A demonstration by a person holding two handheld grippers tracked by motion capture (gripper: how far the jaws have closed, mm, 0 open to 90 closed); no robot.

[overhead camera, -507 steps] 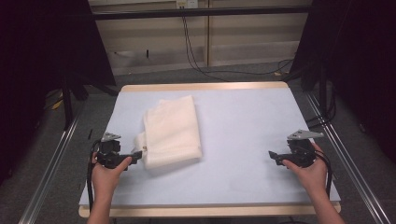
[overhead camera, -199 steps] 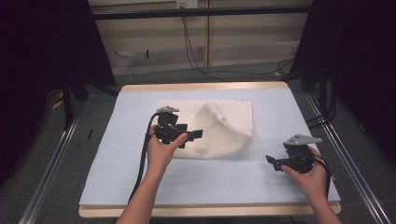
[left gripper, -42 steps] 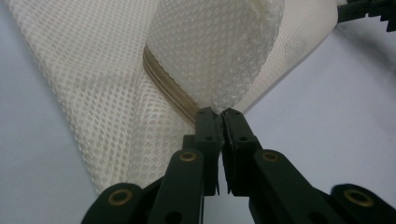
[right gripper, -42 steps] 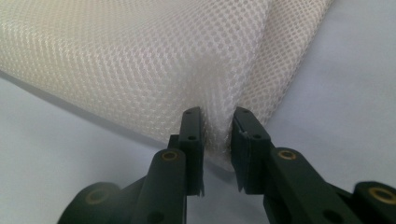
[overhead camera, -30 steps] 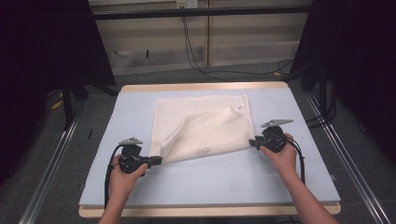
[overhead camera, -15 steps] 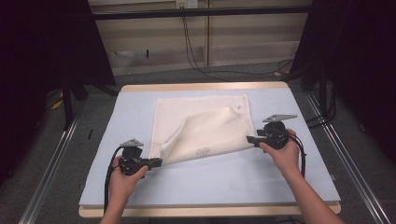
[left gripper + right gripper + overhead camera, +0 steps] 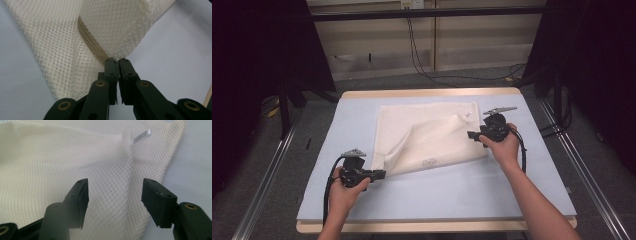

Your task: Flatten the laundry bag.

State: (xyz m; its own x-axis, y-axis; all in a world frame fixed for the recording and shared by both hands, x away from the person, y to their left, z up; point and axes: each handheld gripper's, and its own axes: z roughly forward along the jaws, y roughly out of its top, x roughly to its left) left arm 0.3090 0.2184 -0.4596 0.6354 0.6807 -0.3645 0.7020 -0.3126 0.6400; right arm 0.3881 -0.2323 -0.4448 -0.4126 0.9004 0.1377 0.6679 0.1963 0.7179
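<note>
Cream mesh laundry bag [image 7: 427, 136] spread over the far middle of the blue-topped table [image 7: 522, 185], far layer flat, near layer folded back on a slant from the near-left corner up toward the far-right. Zipper [image 7: 91, 42] running away from the left gripper [image 7: 116, 60] along that fold. Left gripper [image 7: 379, 174] at the near-left corner, jaws pressed together on the mesh beside the zipper's end — low, level, forearm in from the near edge. Right gripper [image 7: 471, 134] at the bag's right edge, nearer the far-right corner with its small white tag [image 7: 141, 136]; jaws just opened, well apart, mesh beyond them, nothing pinched [image 7: 115, 195]. Long axis of the fold thus left grip to far-right corner — likely next call, a fresh hold by the right hand [image 7: 502, 145] on the folded layer. Right forearm reaching in diagonally.
</note>
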